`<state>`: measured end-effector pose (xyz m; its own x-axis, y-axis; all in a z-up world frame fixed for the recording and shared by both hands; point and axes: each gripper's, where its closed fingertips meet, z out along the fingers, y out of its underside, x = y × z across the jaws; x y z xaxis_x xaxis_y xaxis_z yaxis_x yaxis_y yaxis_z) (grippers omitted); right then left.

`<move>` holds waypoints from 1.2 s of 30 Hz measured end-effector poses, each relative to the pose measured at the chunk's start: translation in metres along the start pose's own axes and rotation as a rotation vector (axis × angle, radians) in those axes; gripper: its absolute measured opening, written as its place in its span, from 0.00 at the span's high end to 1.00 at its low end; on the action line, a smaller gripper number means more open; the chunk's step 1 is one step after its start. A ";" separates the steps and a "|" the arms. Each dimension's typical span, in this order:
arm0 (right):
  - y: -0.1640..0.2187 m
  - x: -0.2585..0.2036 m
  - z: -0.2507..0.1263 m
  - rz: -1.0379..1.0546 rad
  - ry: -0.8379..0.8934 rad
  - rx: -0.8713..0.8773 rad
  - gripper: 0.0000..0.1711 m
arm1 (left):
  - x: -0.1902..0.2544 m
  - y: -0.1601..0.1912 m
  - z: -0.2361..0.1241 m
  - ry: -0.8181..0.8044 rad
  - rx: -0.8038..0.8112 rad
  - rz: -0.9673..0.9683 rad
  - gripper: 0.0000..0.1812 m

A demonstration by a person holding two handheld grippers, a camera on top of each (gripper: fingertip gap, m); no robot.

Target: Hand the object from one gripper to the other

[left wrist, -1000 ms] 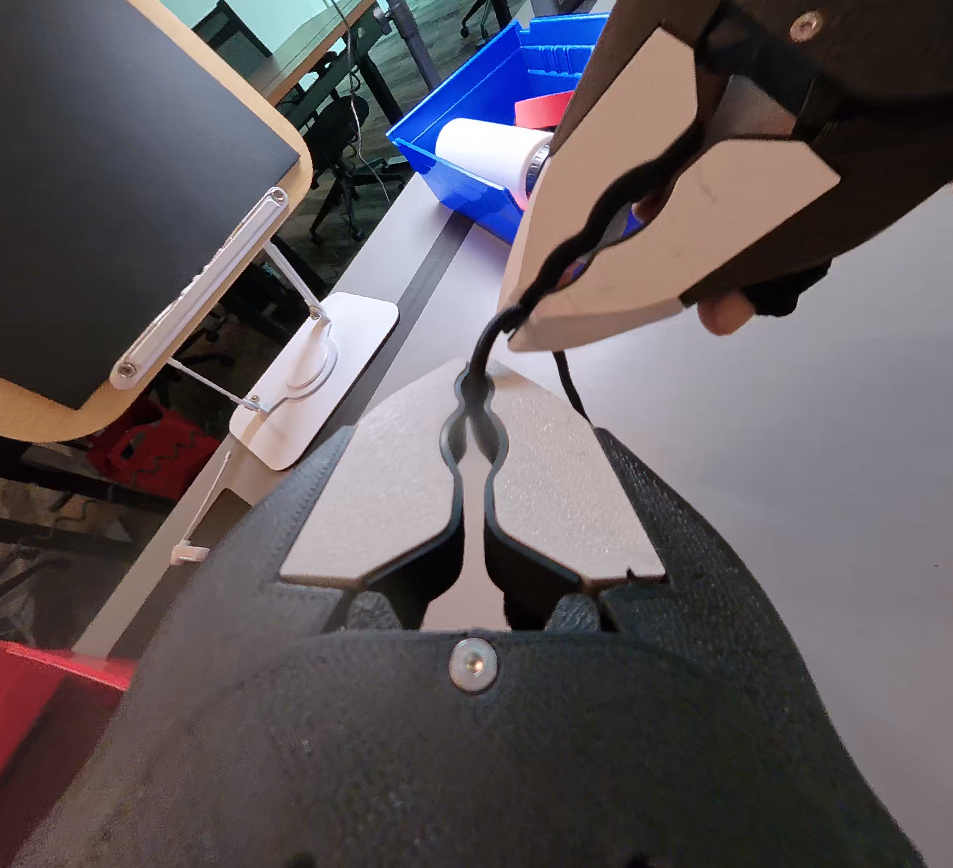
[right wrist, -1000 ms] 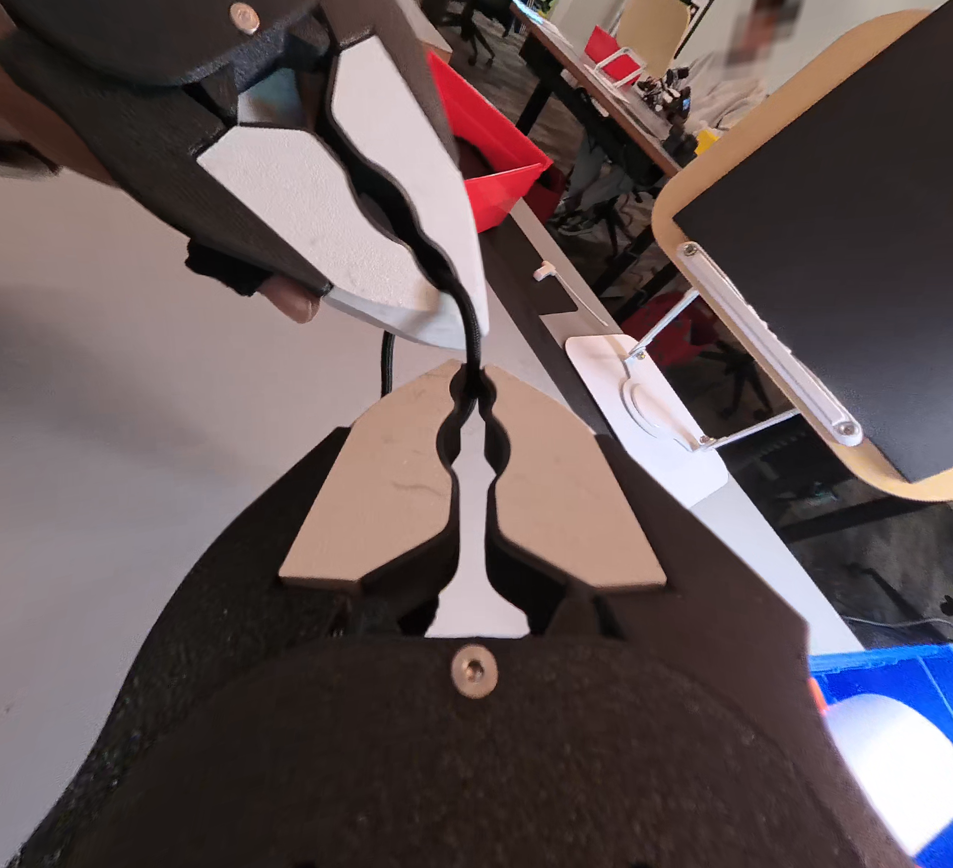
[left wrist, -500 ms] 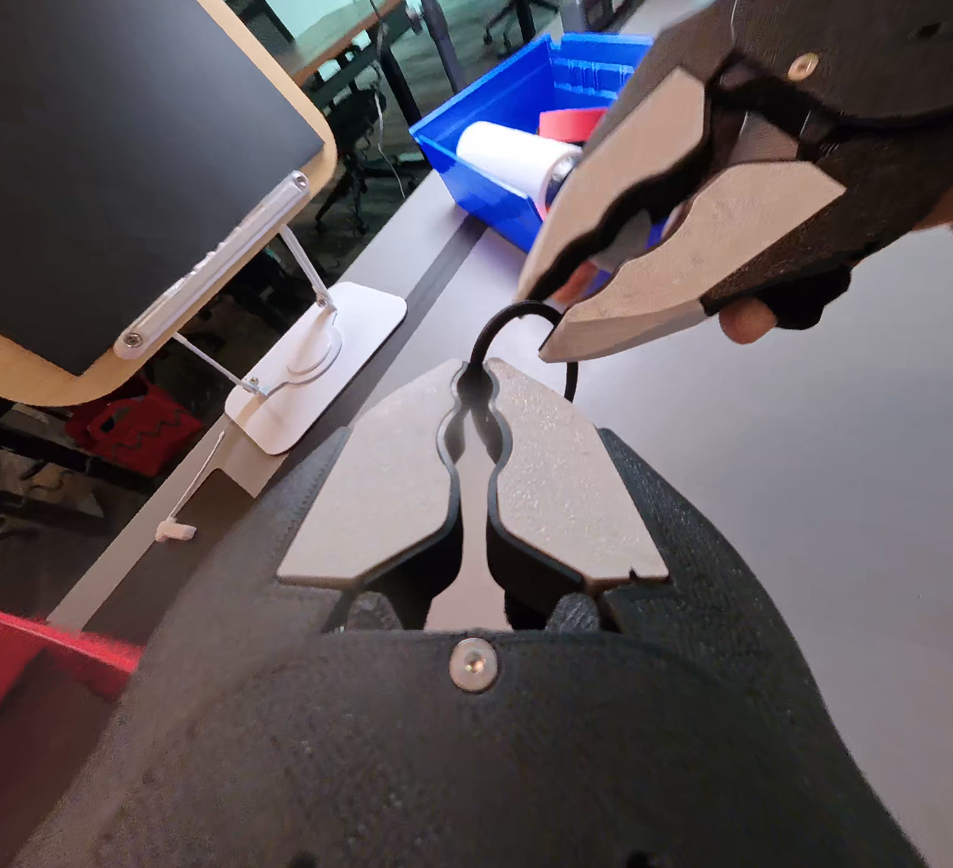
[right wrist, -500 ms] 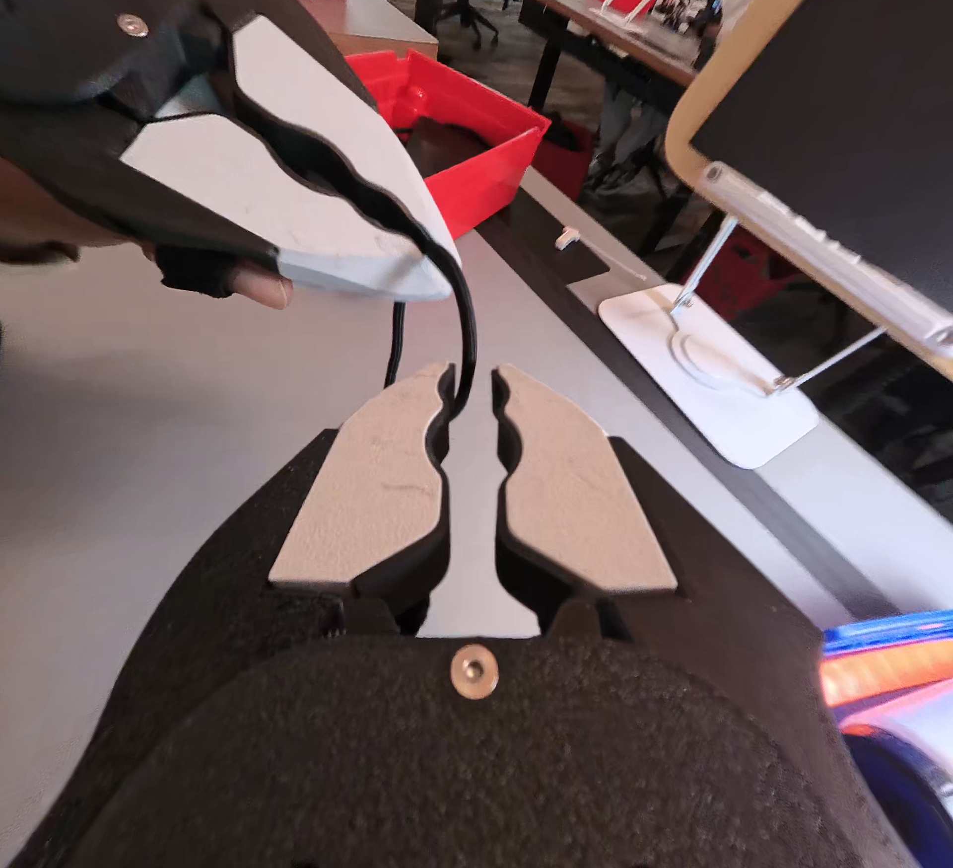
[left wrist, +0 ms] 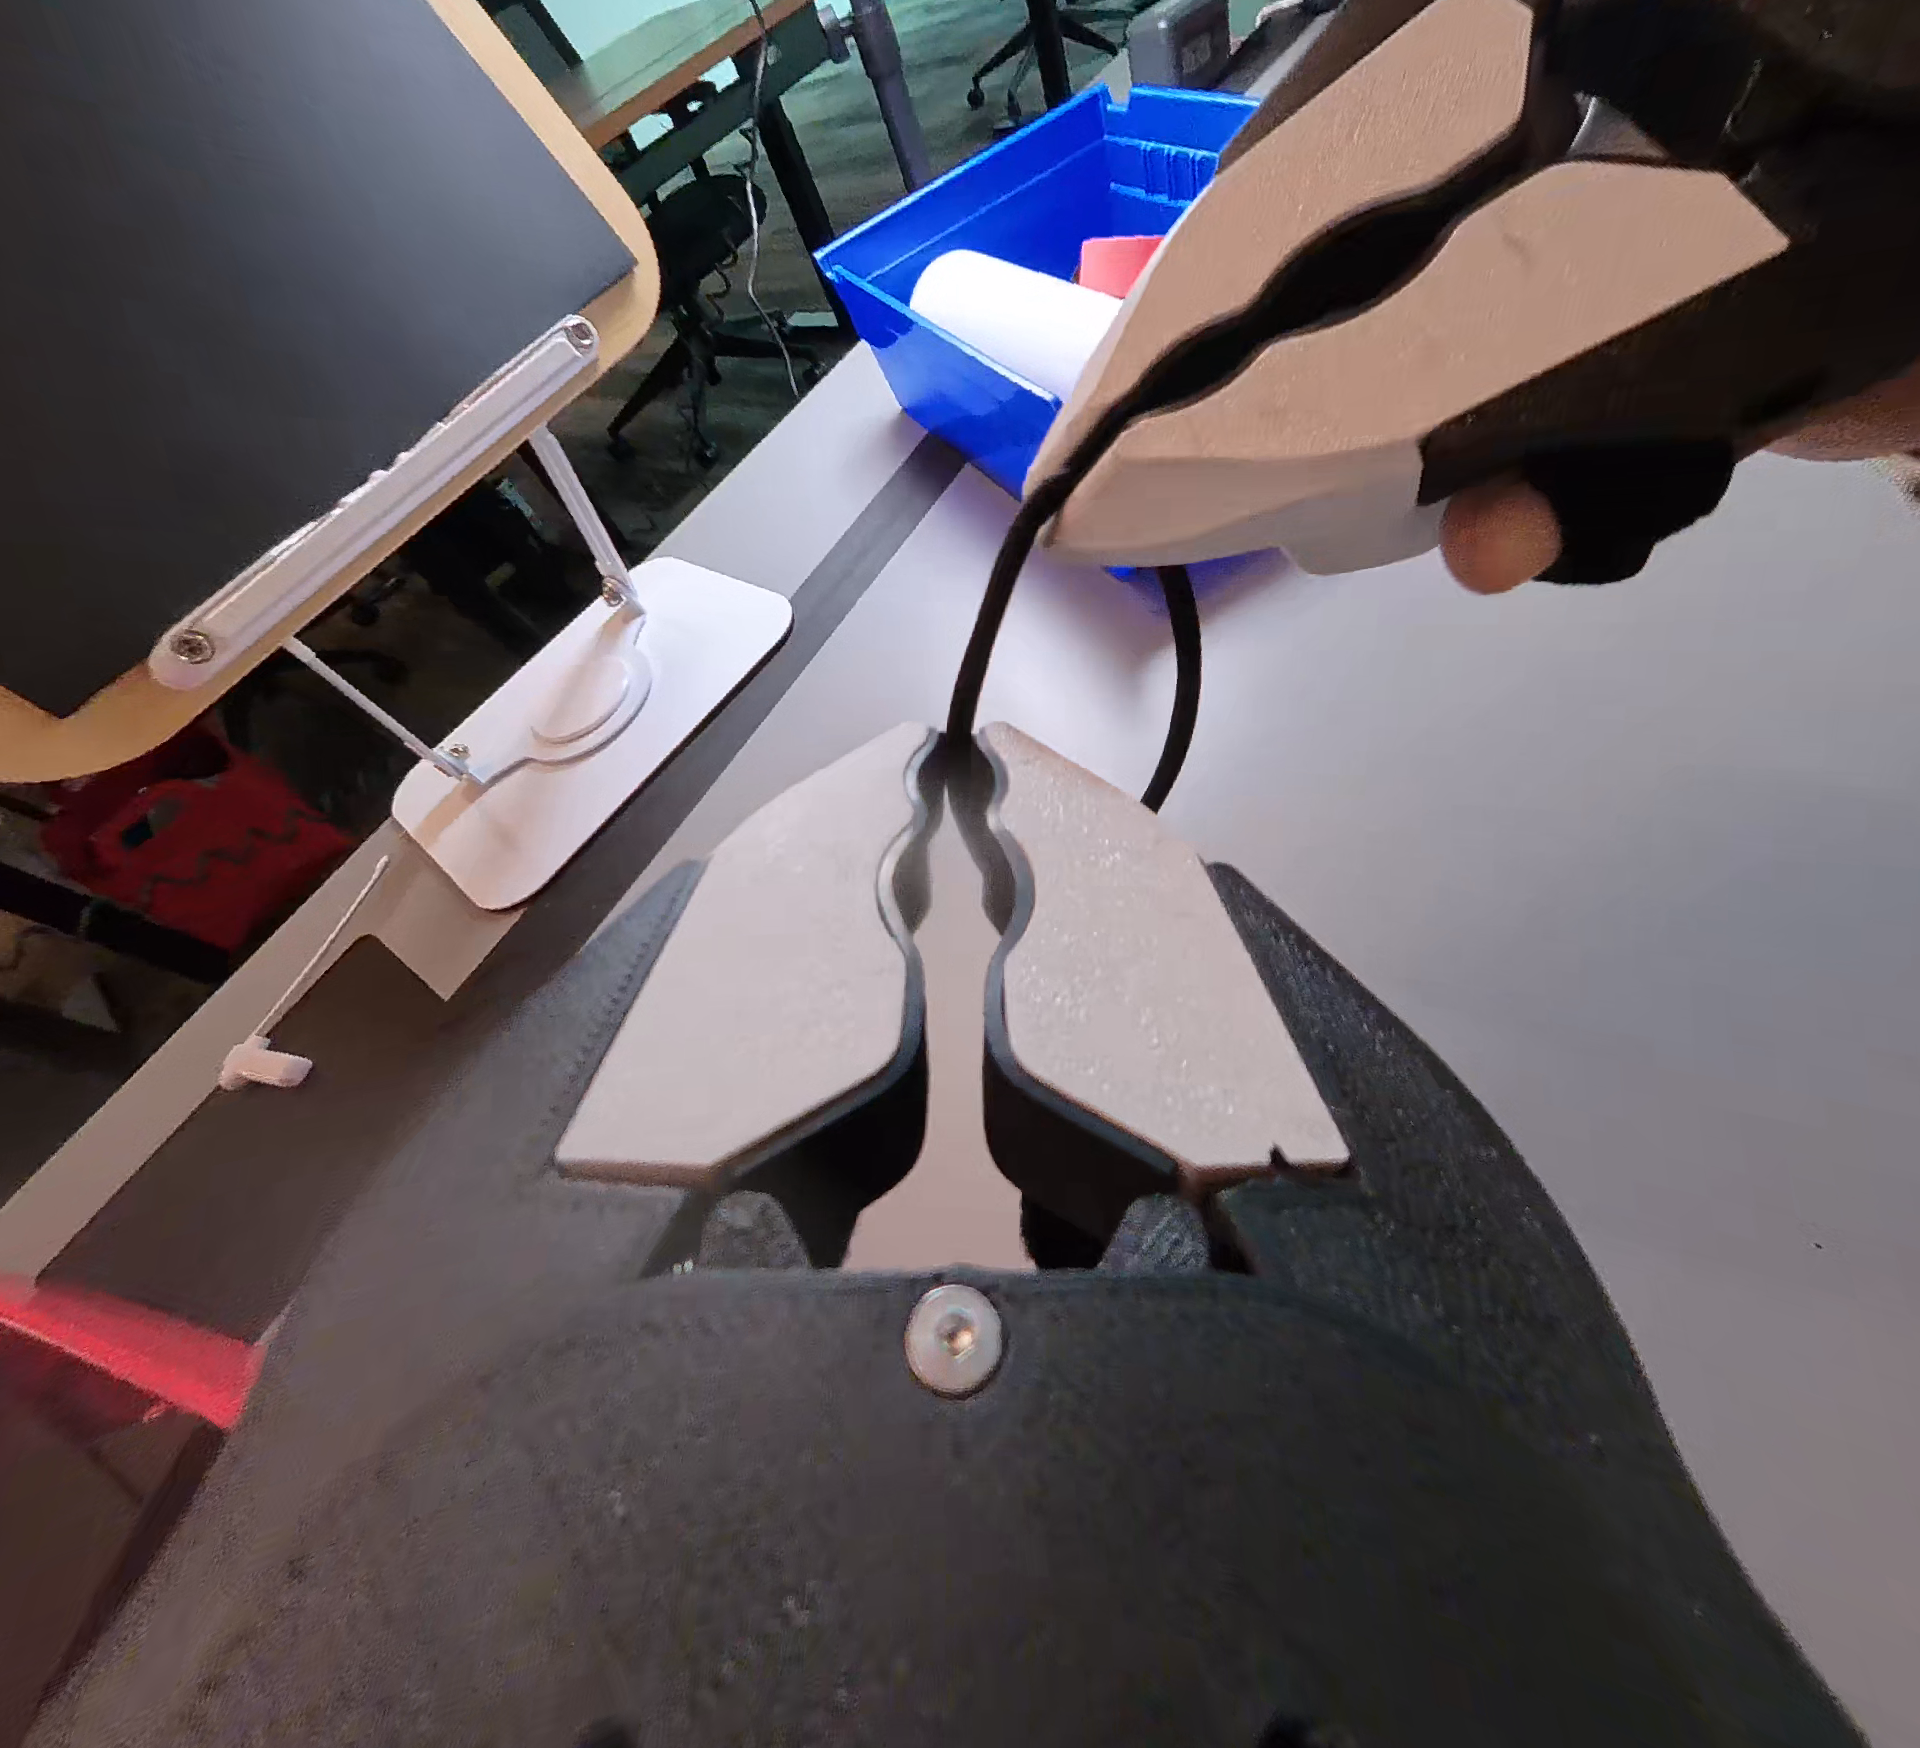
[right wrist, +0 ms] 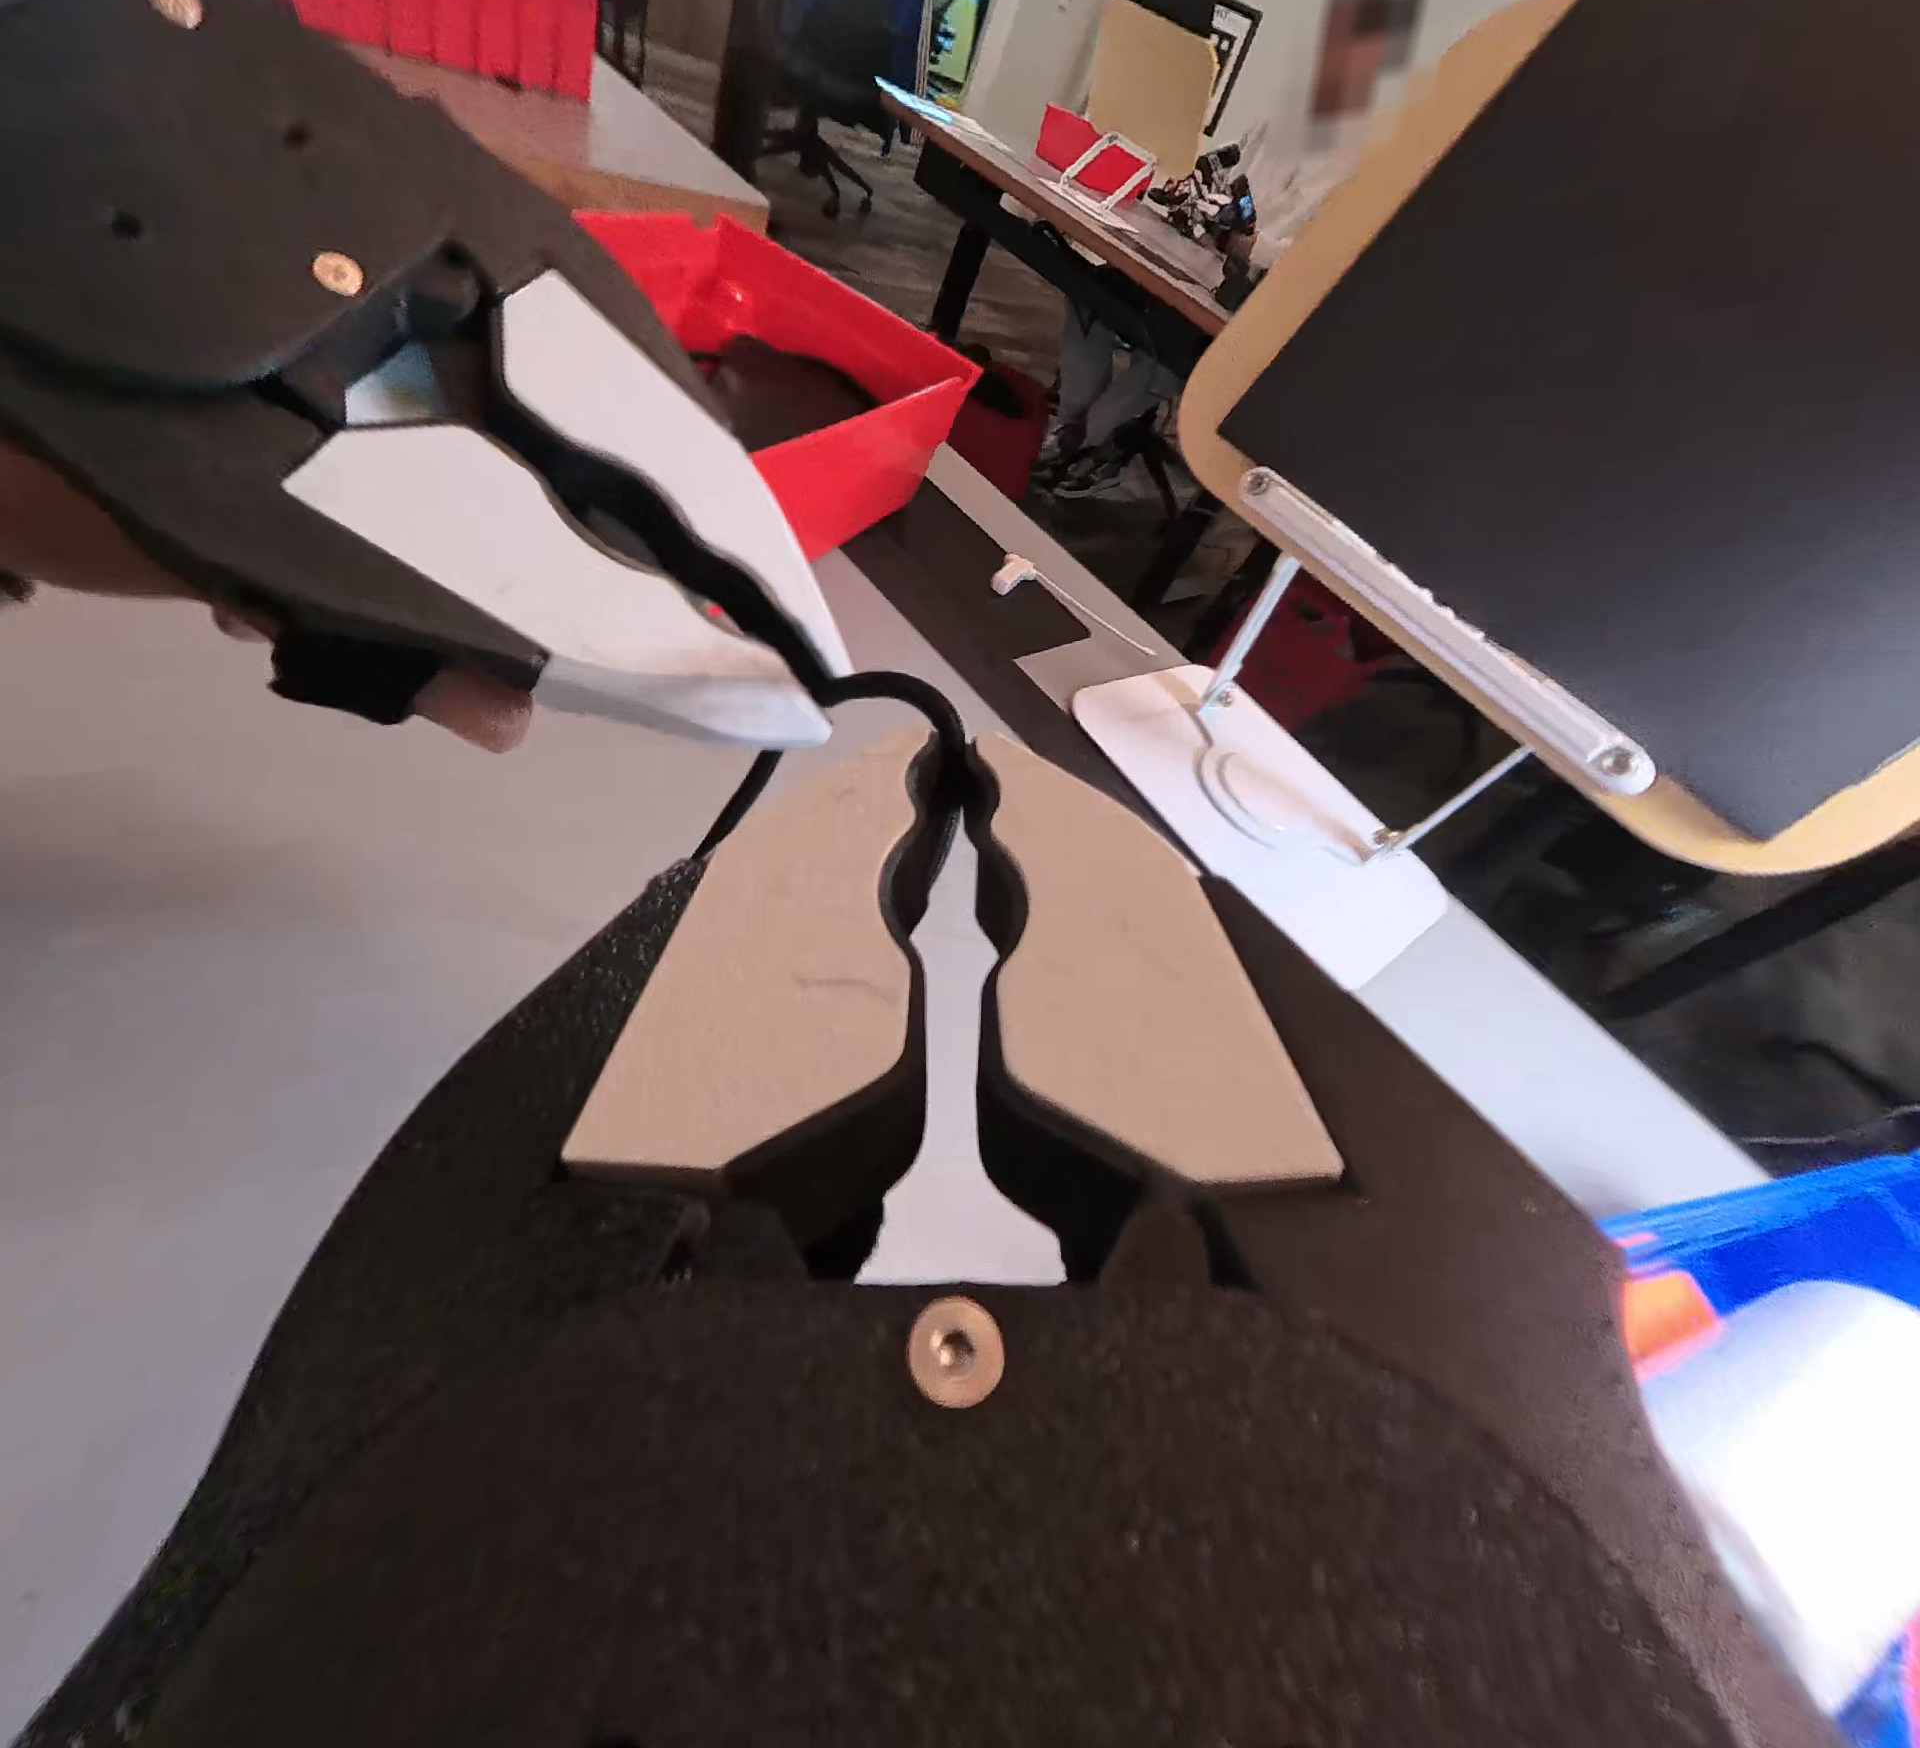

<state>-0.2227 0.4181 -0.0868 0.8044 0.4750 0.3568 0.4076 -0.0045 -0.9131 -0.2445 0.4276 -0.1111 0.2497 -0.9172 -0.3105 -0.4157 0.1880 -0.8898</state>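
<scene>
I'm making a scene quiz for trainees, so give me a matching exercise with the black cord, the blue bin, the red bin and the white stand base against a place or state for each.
Things:
1. black cord
2. blue bin
3. red bin
4. white stand base

Places or states:
A. holds a white roll
B. pinched by both the left tool and the right tool
C. at the table edge, under the tilted dark board
D. has something dark lying inside

Pairs: 1-B, 2-A, 3-D, 4-C
</scene>
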 end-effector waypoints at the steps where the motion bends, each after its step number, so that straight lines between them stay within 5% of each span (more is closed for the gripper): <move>1: 0.000 0.001 -0.001 0.044 -0.022 0.002 0.98 | -0.001 -0.001 -0.001 -0.006 0.006 -0.001 0.98; 5: 0.024 -0.001 0.003 0.086 -0.090 -0.143 0.97 | 0.000 0.002 -0.003 0.014 -0.043 0.026 0.98; 10: 0.025 -0.021 0.009 -0.197 -0.091 -0.152 0.84 | 0.016 0.014 0.002 0.052 -0.151 0.127 0.98; 14: 0.025 -0.026 0.010 -0.441 -0.024 -0.126 0.98 | 0.019 0.016 0.005 0.049 -0.152 0.153 0.98; 18: 0.018 -0.017 0.006 -0.252 -0.059 -0.079 0.98 | 0.010 0.013 0.003 0.044 -0.100 0.069 0.87; 21: 0.012 -0.010 0.001 -0.123 -0.097 -0.036 0.98 | 0.008 0.013 0.004 0.045 -0.076 0.068 0.97; 25: 0.014 -0.009 -0.002 -0.029 -0.164 -0.052 0.99 | 0.008 0.010 0.001 0.041 -0.073 0.113 0.98; 31: 0.025 -0.026 0.001 -0.324 -0.154 -0.123 0.83 | 0.024 0.018 0.001 0.085 -0.171 0.223 0.98; 36: 0.023 -0.033 0.002 -0.355 -0.166 -0.090 0.94 | 0.025 0.012 0.001 0.080 -0.115 0.229 0.95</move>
<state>-0.2410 0.4041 -0.1196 0.5293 0.5963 0.6035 0.6895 0.1121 -0.7155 -0.2425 0.4074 -0.1299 0.0698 -0.8813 -0.4674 -0.5515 0.3563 -0.7542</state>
